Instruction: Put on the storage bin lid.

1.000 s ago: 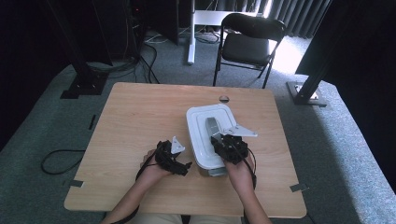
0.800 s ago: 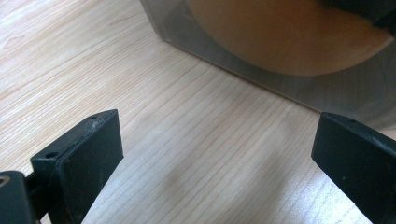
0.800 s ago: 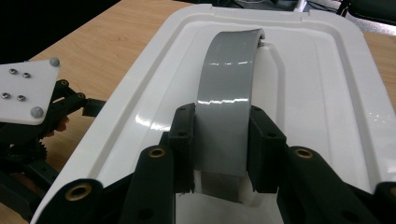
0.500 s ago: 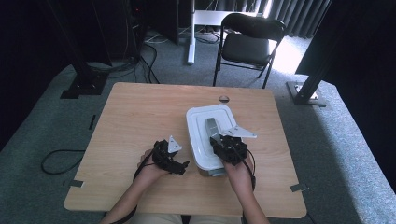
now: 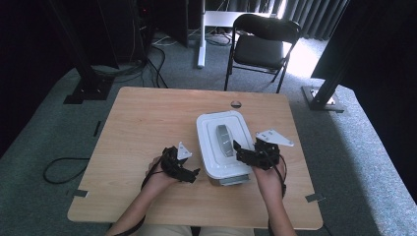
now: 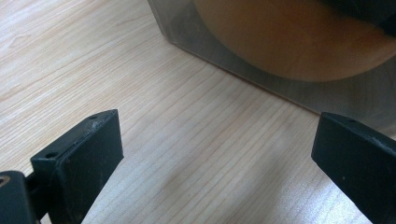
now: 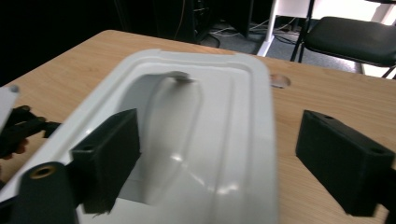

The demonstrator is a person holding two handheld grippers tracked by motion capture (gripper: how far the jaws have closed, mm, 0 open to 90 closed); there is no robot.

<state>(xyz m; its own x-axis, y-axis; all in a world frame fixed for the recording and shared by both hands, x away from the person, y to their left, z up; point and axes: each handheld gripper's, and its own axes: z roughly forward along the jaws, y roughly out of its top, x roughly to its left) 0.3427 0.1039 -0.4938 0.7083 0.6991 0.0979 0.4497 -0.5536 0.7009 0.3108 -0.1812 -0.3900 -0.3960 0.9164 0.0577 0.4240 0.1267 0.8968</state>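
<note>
At a light wooden table (image 5: 147,123), we see a white rectangular plastic container with a recessed grey handle in its lid (image 5: 222,147) lying right of centre, near the person's edge and between the two hand-held tools. The right gripper (image 5: 242,151) sits at the container's right rim, its black jaws just opened wide and closing on nothing, one over the lid and one out beside it. The left gripper (image 5: 191,173) waits just left of the container, jaws spread over bare wood and empty.
</note>
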